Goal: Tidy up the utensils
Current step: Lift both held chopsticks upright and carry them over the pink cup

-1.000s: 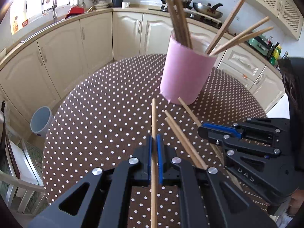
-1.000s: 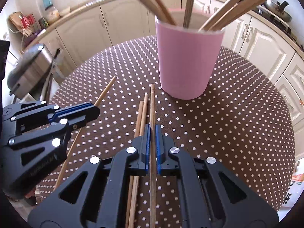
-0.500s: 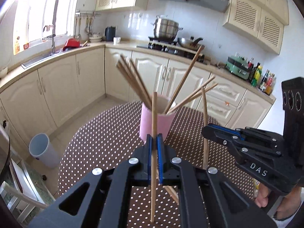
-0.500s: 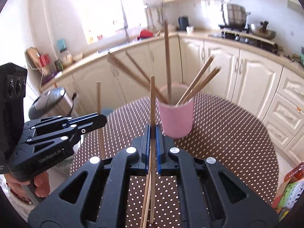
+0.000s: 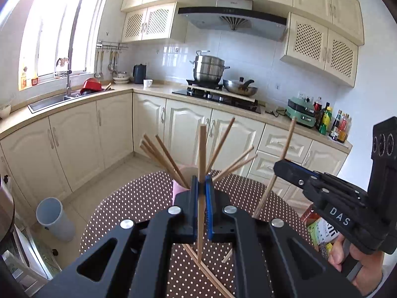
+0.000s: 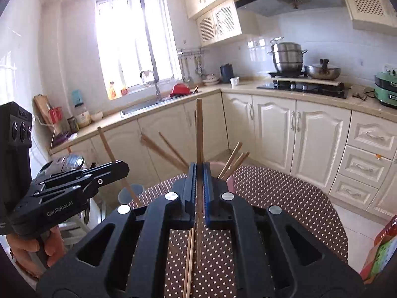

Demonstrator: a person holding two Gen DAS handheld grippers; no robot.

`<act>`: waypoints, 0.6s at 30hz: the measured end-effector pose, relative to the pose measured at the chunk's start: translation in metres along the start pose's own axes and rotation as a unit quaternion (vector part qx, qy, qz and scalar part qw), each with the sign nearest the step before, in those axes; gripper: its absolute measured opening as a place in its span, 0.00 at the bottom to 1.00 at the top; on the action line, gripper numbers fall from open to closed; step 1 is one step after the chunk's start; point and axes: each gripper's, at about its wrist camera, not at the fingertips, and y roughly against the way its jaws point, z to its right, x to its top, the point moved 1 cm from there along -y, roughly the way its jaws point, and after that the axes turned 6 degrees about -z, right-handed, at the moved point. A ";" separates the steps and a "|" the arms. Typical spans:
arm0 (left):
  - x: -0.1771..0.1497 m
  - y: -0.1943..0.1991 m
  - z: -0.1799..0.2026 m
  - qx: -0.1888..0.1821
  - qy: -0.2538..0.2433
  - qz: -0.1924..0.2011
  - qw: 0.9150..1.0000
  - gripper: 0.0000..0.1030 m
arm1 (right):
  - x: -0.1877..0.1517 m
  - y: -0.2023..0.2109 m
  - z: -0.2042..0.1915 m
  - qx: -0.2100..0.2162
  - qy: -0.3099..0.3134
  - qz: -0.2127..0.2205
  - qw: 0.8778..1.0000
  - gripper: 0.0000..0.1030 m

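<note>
My left gripper (image 5: 201, 182) is shut on a wooden chopstick (image 5: 202, 146) that stands nearly upright above the table. The pink cup (image 5: 177, 191), with several chopsticks fanning out of it, sits just beyond and is mostly hidden by the fingers. To the right, my right gripper (image 5: 279, 167) grips another chopstick (image 5: 285, 146). In the right wrist view that gripper (image 6: 199, 170) is shut on its upright chopstick (image 6: 199, 129); only the cup's rim (image 6: 230, 179) shows. The left gripper (image 6: 124, 167) is at the left with its stick (image 6: 106, 144). Two loose chopsticks (image 6: 189, 260) lie on the table below.
The round table (image 5: 139, 198) has a brown polka-dot cloth. A grey bin (image 5: 54, 218) stands on the floor to the left. A colourful box (image 6: 382, 253) is at the right edge. Cream kitchen cabinets (image 6: 317, 136) curve behind the table, and a hand (image 5: 340, 255) holds the right gripper.
Both grippers have risen from the table, each carrying one chopstick, and tilted up towards level. The cup has dropped low in both views, behind the fingers.
</note>
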 end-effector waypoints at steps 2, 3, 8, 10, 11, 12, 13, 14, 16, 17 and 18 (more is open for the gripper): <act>0.007 0.002 0.003 0.000 0.001 0.008 1.000 0.06 | 0.007 0.006 0.003 -0.003 -0.003 0.018 1.000 0.05; 0.012 0.004 0.004 0.003 0.001 0.015 1.000 0.06 | 0.011 0.009 0.004 -0.002 -0.005 0.023 1.000 0.05; 0.035 0.007 0.005 0.013 0.000 0.045 0.999 0.06 | 0.031 0.012 0.008 0.001 -0.010 0.049 0.999 0.05; 0.044 0.006 0.004 0.018 0.001 0.057 0.998 0.06 | 0.039 0.012 0.006 -0.004 -0.004 0.060 0.998 0.05; 0.048 0.005 0.003 0.019 0.004 0.061 0.998 0.06 | 0.043 0.012 0.005 -0.007 -0.001 0.068 0.998 0.05; 0.053 0.004 0.002 0.018 0.009 0.066 0.998 0.06 | 0.047 0.013 0.004 -0.009 0.001 0.075 0.997 0.05; 0.058 0.003 0.001 0.018 0.013 0.072 0.997 0.06 | 0.051 0.012 0.003 -0.013 0.004 0.083 0.996 0.05; 0.061 0.002 0.000 0.019 0.017 0.077 0.997 0.06 | 0.054 0.012 0.003 -0.015 0.004 0.088 0.996 0.05; 0.069 -0.002 -0.001 0.021 0.026 0.087 0.996 0.06 | 0.060 0.009 0.006 -0.020 0.001 0.099 0.995 0.05; 0.072 -0.004 -0.003 0.020 0.035 0.089 0.995 0.06 | 0.063 0.007 0.007 -0.024 -0.002 0.105 0.994 0.05; 0.074 -0.006 -0.004 0.017 0.042 0.091 0.995 0.06 | 0.065 0.006 0.009 -0.027 -0.006 0.112 0.993 0.06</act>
